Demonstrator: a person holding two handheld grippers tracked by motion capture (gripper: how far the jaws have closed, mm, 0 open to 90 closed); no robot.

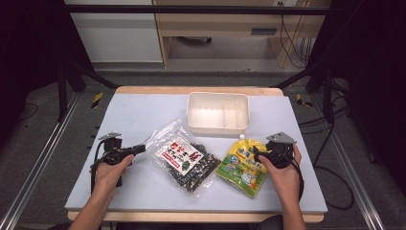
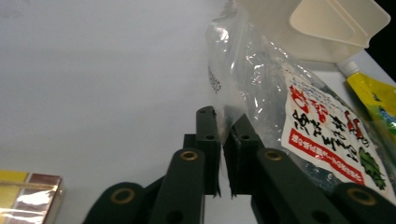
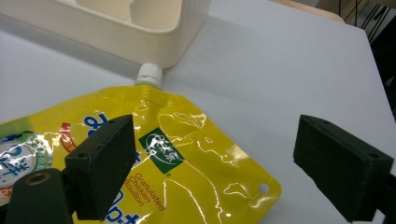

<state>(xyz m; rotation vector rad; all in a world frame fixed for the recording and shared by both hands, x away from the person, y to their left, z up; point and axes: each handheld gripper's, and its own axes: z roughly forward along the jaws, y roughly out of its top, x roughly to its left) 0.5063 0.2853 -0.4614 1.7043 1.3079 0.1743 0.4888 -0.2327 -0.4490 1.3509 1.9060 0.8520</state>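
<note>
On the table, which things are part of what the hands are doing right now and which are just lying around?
In hand:
- clear seaweed bag, corner pinched by the left tool
- yellow bouillon pouch, under the open right tool

Lying about:
- white divided bin
- yellow and foil packet

Clear bag (image 1: 184, 159): crinkled glossy plastic film, paper-like label. Yellow pouch (image 1: 243, 164): shiny, wrinkled foil-like plastic. Cream bin (image 1: 218, 112): smooth matt plastic. Table top (image 1: 143, 112): matt, smooth. Jaws: matt black plastic.
</note>
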